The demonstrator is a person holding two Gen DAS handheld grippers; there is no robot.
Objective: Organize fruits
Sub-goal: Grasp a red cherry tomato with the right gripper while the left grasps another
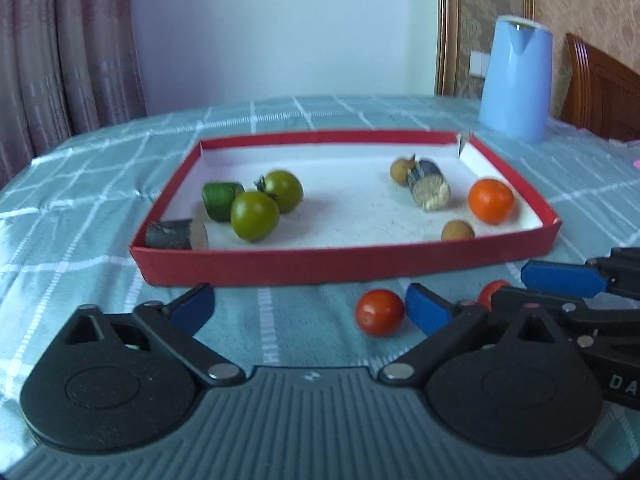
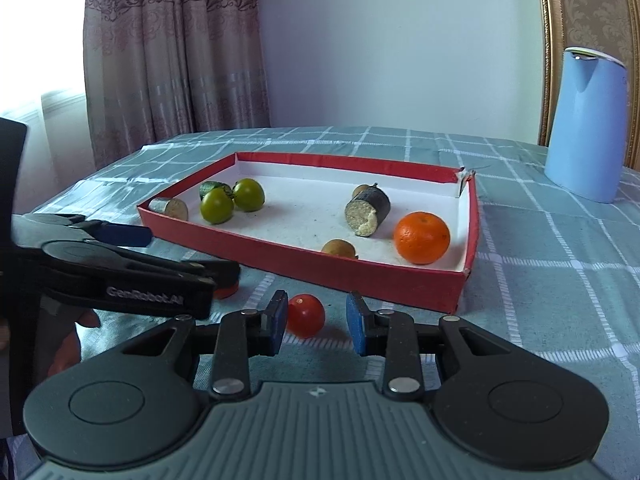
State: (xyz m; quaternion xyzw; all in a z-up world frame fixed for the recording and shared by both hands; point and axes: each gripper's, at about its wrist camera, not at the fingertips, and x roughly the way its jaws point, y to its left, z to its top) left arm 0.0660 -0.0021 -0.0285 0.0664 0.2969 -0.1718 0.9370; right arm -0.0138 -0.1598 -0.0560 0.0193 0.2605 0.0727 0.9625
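both wrist views low over table, facing red tray point(image 1: 344, 268) close ahead; right view further right

A desk covered by a teal cloth with white grid lines point(image 2: 540, 264) carries a shallow red cardboard tray with a white floor point(image 2: 360, 276), a light blue plastic kettle point(image 2: 584, 132) well behind it, and 2 small red cherry tomatoes point(image 1: 379, 312) point(image 1: 492, 291) just before the tray's front wall.

Soft daylight came through the curtain point(image 2: 172, 52) on the left. The left view looked a bit blurry. Edges bent round. Small soft shadows sat under the fruit.
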